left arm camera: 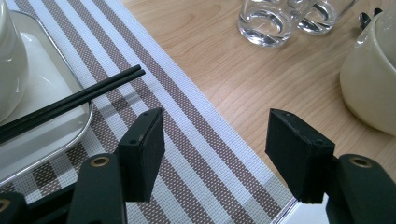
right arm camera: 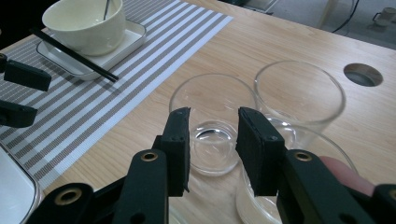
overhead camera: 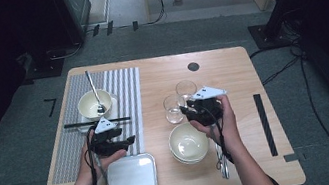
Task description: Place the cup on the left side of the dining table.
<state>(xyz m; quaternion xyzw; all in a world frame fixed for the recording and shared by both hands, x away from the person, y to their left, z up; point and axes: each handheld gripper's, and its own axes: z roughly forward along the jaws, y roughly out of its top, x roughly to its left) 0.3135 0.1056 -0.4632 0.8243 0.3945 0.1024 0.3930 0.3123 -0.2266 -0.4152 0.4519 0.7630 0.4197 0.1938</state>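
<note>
Jaws of the right claw (right arm camera: 212, 140) straddle a glass's (right arm camera: 212, 123) near rim, unclenched; left claw (left arm camera: 215, 149) gapes empty.

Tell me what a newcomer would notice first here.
Probably the right gripper at the table's middle, its jaws astride the near rim of a clear glass, with a second glass just behind. Next, the left gripper, open over the striped placemat, beside the black chopsticks laid across a white tray that holds a bowl with a spoon.
</note>
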